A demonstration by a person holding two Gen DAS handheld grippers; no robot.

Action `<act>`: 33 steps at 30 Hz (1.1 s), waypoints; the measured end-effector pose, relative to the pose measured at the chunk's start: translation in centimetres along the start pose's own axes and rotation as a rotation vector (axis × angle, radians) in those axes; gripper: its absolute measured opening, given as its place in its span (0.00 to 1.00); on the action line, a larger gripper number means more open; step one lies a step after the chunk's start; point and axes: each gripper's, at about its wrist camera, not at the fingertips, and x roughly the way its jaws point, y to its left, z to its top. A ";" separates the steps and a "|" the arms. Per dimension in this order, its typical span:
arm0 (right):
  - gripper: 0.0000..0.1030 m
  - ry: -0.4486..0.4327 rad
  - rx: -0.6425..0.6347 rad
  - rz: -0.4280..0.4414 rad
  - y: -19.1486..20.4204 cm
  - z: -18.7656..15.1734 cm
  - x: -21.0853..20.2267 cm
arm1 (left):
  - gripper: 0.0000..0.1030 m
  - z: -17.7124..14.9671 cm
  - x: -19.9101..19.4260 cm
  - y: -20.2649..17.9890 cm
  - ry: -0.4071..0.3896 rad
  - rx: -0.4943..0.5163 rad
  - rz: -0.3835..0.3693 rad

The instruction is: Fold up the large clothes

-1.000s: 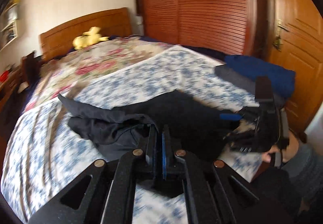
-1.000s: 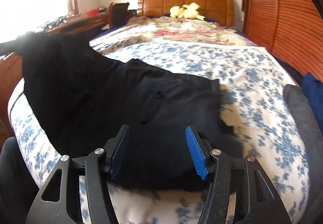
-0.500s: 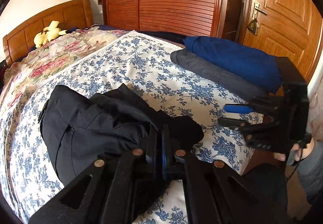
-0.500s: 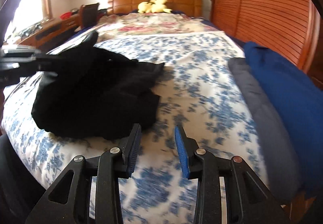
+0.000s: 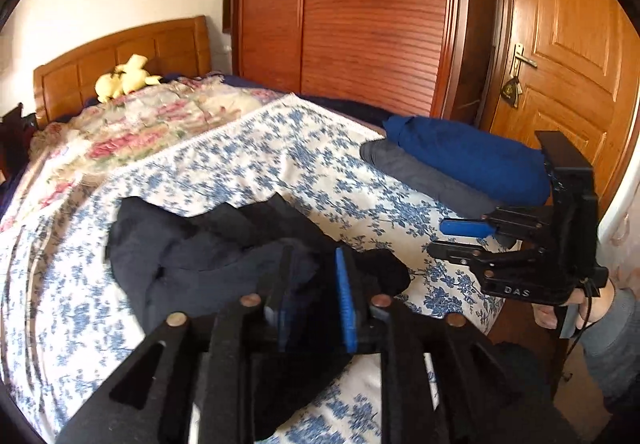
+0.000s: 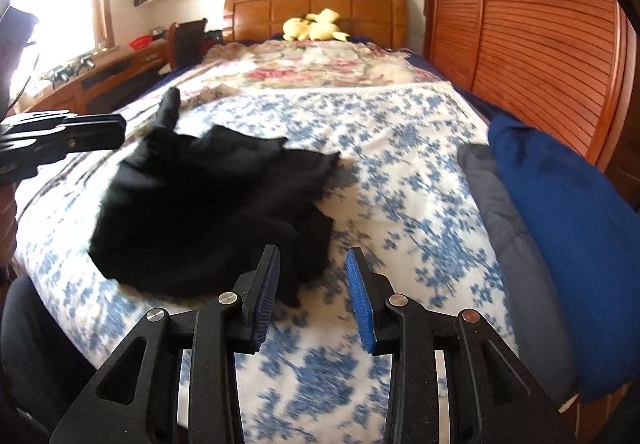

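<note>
A black garment (image 5: 192, 256) lies in a crumpled heap on the blue-flowered bedspread (image 5: 248, 148), near the bed's foot. My left gripper (image 5: 312, 264) hovers right over the heap's near edge. Its jaws are opening, with dark cloth lying loose between and under them and the pads off it. In the right wrist view the black garment (image 6: 208, 204) rests flat on the bed, and the left gripper (image 6: 116, 132) is at the far left beside it. My right gripper (image 6: 313, 256) stands open over the bedspread with nothing between its fingers, just right of the garment's edge. From the left wrist view, the right gripper (image 5: 444, 238) is at the right.
A folded blue garment (image 6: 568, 228) and a grey one (image 6: 504, 228) lie along the bed's right edge. A yellow plush toy (image 6: 314, 26) sits by the wooden headboard (image 6: 316, 2). Slatted wardrobe doors (image 5: 368, 16) and a door (image 5: 560, 44) stand to the right; a desk (image 6: 104, 72) stands left.
The left gripper's jaws have parted from shut and the black garment has dropped into a heap. The right gripper's jaws narrowed and it drew back off the garment.
</note>
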 end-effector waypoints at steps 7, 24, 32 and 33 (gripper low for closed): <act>0.35 -0.034 -0.034 0.070 4.2 3.2 0.4 | 0.27 -1.8 -4.7 3.9 -0.044 -0.032 0.086; 0.50 -0.002 -0.132 0.146 13.6 8.1 5.6 | 0.31 -9.1 -11.0 12.2 -0.074 -0.153 0.217; 0.50 0.076 -0.133 0.104 13.0 7.6 8.1 | 0.34 -11.5 -12.8 14.1 -0.088 -0.190 0.246; 0.50 0.089 -0.126 0.104 12.8 7.5 8.4 | 0.34 -11.8 -12.9 14.3 -0.089 -0.195 0.247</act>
